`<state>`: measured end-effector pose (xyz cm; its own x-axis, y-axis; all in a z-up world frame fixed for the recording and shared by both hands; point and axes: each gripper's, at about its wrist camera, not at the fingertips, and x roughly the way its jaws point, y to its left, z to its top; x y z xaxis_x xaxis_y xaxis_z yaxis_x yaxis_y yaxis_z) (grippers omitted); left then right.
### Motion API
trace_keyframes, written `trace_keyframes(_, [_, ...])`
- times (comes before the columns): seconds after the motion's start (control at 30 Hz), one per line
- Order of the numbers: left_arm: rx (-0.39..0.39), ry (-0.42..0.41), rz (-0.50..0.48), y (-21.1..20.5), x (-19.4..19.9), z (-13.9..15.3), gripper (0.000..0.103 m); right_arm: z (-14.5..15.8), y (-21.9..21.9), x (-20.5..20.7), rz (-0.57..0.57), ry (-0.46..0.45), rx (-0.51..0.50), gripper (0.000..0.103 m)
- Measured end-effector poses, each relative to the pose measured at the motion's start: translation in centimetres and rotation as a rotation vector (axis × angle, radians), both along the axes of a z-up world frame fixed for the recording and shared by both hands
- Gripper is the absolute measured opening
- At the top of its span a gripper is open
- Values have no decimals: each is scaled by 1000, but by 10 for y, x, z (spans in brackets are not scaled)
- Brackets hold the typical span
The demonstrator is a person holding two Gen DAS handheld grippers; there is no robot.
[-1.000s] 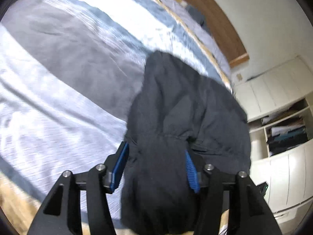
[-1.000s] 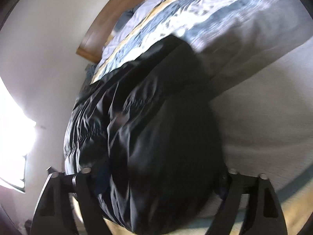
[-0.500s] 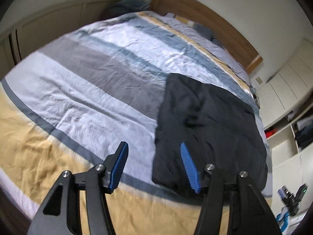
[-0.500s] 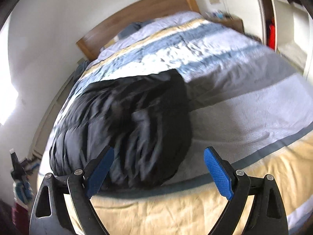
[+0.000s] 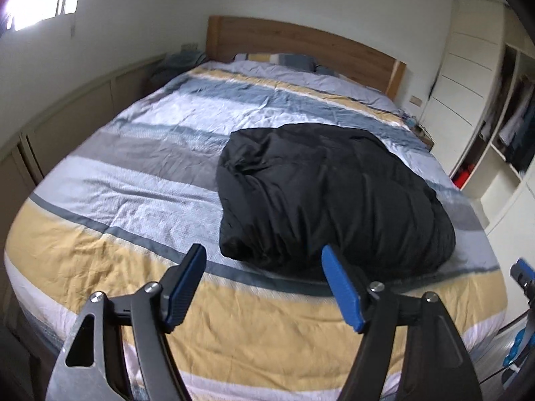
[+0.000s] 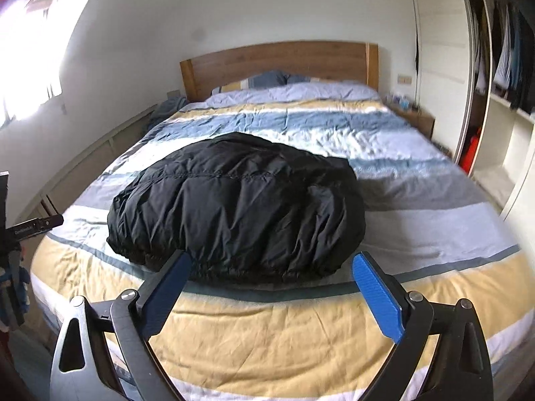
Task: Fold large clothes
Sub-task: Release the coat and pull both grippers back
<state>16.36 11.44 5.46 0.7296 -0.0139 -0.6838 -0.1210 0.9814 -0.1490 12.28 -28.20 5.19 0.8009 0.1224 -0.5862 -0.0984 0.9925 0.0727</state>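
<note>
**Now both grippers hang empty over the foot of the bed**

We hold the left gripper [image 5: 262, 275] above the yellow band at the foot edge of the bed [image 5: 133, 173], its jaws wide apart with nothing between the blue pads [image 5: 341, 289]. Our right gripper [image 6: 271, 279] sits at the same edge, jaws likewise spread and clear of cloth.

Ahead of us the jacket [image 5: 331, 197], black and puffy, lies folded into a rounded bundle on the striped duvet. From the left wrist view it sits toward the right side of the bed, nearer the foot edge than the headboard [image 5: 301, 41], its near hem close to the dark grey stripe just beyond the yellow band. From the right wrist view the jacket [image 6: 240, 207] fills the middle, a stitched seam running across its top, its gathered hem touching the duvet just past our fingertips.

Pillows [image 6: 267, 78] rest against the headboard. A wardrobe [image 6: 501, 67] with hanging clothes stands along the right side.
</note>
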Motion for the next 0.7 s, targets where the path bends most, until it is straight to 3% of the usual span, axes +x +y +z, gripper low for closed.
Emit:
trace_keyframes(0.2, [160, -73, -4, -49, -48, 20, 70, 19, 17, -39, -29, -75, -59, 97])
trace_keyframes(0.7, [250, -234, -8, -108, -113, 56, 70, 40, 33, -93, -55, -174, -96, 98])
